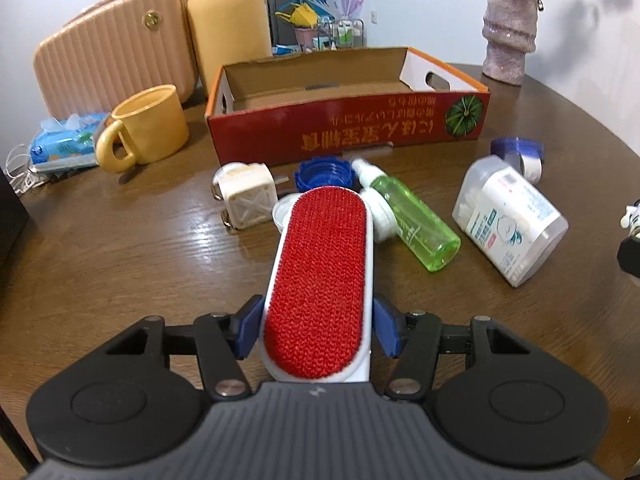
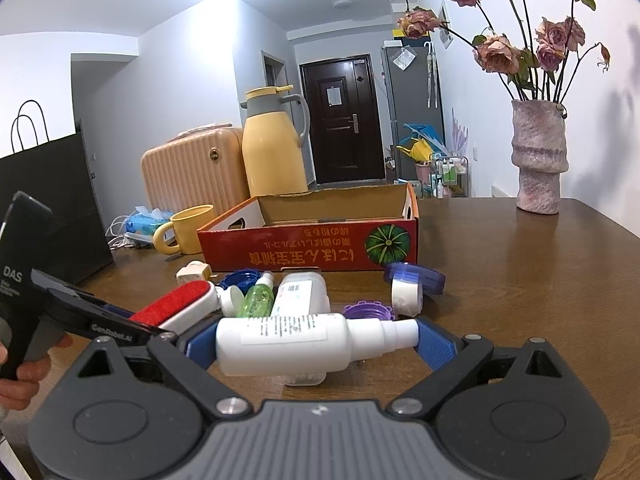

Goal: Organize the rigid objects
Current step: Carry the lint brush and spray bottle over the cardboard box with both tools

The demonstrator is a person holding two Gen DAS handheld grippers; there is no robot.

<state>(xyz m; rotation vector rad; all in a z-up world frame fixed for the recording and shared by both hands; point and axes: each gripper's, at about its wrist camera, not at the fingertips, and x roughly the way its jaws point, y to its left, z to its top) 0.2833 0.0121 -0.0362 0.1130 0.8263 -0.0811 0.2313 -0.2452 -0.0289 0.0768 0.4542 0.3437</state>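
Observation:
A white lint brush [image 1: 320, 280] with a red felt face lies lengthwise between the blue pads of my left gripper [image 1: 319, 322], which press on both its sides near the handle end. It points toward the open red cardboard box [image 1: 348, 128]. The right wrist view shows the same brush [image 2: 176, 304] held low over the table at the left. My right gripper [image 2: 316, 344] is shut on a white spray bottle [image 2: 288, 340], held crosswise with the nozzle to the right, in front of the box [image 2: 308, 252].
On the brown round table before the box lie a green bottle [image 1: 412, 216], a cotton-swab tub [image 1: 508, 216], a white plug adapter [image 1: 244, 196], a blue cap [image 1: 324, 174], a tape roll [image 1: 520, 156] and a purple cap [image 2: 368, 312]. A yellow mug [image 1: 148, 128], thermos [image 1: 228, 20], suitcase [image 1: 112, 44] and vase [image 1: 506, 36] stand behind.

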